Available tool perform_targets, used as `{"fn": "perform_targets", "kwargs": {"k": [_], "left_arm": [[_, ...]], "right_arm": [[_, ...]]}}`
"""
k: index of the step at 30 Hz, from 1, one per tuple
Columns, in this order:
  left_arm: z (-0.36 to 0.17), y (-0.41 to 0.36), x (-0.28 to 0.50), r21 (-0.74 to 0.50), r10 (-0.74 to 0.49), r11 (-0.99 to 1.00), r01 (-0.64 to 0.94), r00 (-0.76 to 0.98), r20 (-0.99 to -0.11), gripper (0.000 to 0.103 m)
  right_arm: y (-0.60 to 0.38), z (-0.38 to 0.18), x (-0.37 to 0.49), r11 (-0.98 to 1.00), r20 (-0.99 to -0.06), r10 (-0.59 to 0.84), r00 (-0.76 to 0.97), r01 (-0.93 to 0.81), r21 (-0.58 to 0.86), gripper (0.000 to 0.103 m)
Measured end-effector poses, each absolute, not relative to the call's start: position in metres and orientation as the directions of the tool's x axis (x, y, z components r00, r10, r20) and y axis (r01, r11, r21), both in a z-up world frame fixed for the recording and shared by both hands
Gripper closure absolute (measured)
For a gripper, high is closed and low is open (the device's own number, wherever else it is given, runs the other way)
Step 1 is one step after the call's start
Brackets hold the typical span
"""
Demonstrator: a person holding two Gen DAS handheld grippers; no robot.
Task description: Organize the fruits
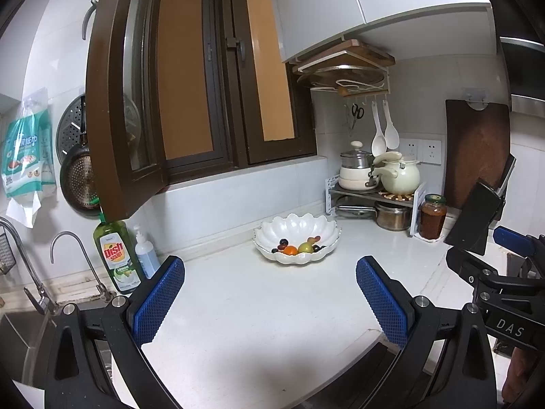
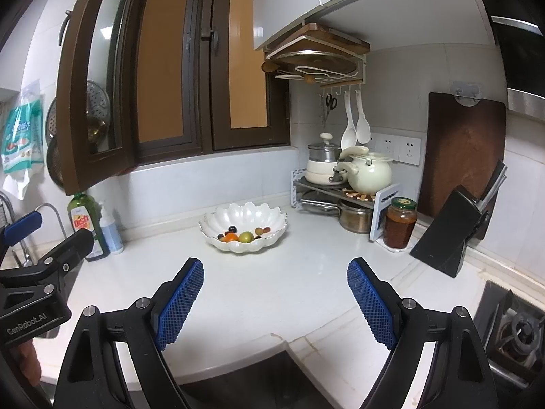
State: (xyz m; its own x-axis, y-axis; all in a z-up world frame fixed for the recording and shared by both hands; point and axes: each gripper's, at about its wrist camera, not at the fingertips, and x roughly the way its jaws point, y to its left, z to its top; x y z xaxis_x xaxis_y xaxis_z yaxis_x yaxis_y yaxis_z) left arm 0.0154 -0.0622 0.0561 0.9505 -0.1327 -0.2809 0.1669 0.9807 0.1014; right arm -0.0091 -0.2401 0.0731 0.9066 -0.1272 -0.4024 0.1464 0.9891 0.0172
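Observation:
A white scalloped bowl (image 1: 296, 230) stands on the white counter near the back wall; it also shows in the right wrist view (image 2: 243, 218). Inside lie an orange fruit (image 1: 290, 250), a green fruit (image 1: 306, 247), dark grapes (image 1: 283, 241) and reddish small fruits (image 1: 316, 238). In the right wrist view the orange fruit (image 2: 231, 237) and green fruit (image 2: 245, 237) lie side by side. My left gripper (image 1: 270, 283) is open and empty, well short of the bowl. My right gripper (image 2: 275, 283) is open and empty, also short of the bowl.
A dish soap bottle (image 1: 117, 255) and a pump bottle (image 1: 146, 254) stand by the faucet (image 1: 73, 255) at left. A pot rack (image 2: 344, 184), a jar (image 2: 399, 223) and a knife block (image 2: 446, 235) stand at right. A stove burner (image 2: 514, 334) is far right. An open window sash (image 1: 112, 102) overhangs.

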Motion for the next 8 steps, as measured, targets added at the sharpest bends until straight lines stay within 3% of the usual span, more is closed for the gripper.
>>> {"fn": "perform_targets", "kwargs": {"k": [8], "left_arm": [[0.0575, -0.0632, 0.0149, 0.105, -0.134, 0.98, 0.168, 0.951, -0.277, 0.0]], "right_arm": [[-0.241, 0.0736, -0.009, 0.988, -0.401, -0.13, 0.907, 0.151, 0.019, 0.015]]}}
